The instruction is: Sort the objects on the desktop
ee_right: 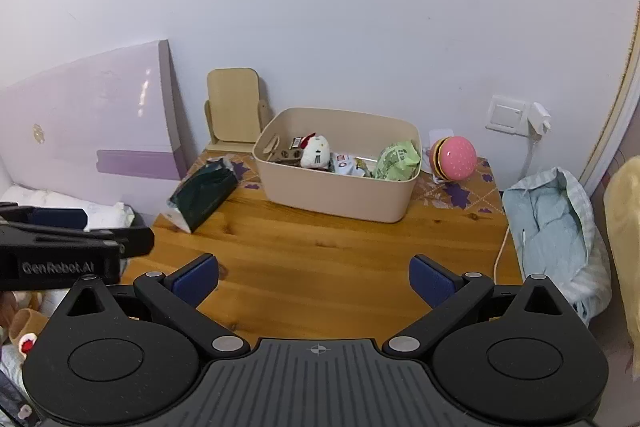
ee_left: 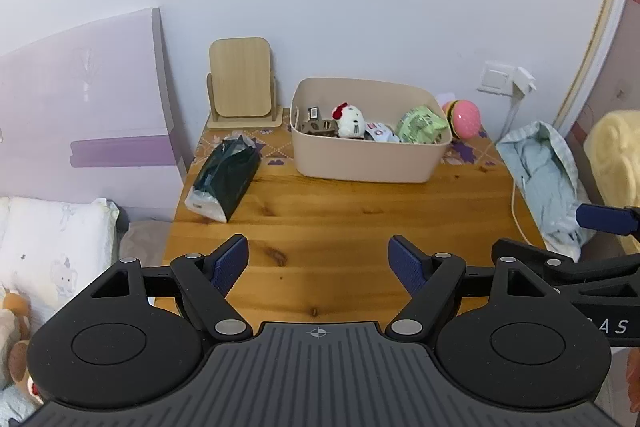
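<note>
The knotty orange-brown wooden worktop (ee_left: 360, 211) has a smooth, lightly glossy varnish. At its 12 o'clock edge the beige rounded plastic bin (ee_left: 362, 157) looks matt and smooth; inside it lie a fuzzy white plush toy (ee_left: 349, 121) and a crinkled green paper-like packet (ee_left: 420, 125). At 10 o'clock, the pale wood-grain mirror stand (ee_left: 240, 83) is matt, and the dark green tissue pack (ee_left: 226, 173) wears shiny, wrinkled film. At 1 o'clock, the pink burger-shaped ball (ee_right: 454, 158) is glossy plastic.

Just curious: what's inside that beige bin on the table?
In the beige bin: a white plush toy, a green crumpled packet, small packets and a brown item. Anything beneath them is hidden.
</note>
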Motion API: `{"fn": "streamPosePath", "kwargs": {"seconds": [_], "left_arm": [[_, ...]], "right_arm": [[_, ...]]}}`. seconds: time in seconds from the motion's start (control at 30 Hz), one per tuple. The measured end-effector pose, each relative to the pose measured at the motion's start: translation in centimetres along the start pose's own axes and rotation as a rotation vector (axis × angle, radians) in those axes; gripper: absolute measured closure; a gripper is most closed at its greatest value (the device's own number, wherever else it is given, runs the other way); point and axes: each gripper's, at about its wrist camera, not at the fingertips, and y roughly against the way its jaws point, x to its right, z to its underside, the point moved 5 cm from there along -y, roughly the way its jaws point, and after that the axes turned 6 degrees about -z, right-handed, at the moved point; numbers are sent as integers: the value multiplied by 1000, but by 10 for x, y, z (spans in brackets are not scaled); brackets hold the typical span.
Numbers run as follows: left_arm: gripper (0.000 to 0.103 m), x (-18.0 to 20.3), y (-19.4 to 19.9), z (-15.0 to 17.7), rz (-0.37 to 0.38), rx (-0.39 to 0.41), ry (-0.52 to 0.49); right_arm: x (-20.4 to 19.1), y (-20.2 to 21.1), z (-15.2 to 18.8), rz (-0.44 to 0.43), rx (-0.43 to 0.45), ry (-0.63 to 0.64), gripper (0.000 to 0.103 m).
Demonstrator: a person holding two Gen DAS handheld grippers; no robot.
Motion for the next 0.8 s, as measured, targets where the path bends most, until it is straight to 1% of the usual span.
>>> {"fn": "streamPosePath", "kwargs": {"seconds": [0.2,0.33,0.5,0.67,0.8], "left_arm": [[25,-1,30,13,22,0,13],[25,-1,50,18,22,14,-2],[25,1,74,26,32,18,-30],[25,5,91,33,46,8,-33],[24,11,99,42,68,-9,-30]], "right_arm": [[-10,31,16,9,8,3,0],[-9,49,28,10,-9,-25,0],[-4,72,35,16,3,-39,0],[5,85,40,23,-12,-57,0],[8,92,42,2,-23,-76,0]]}}
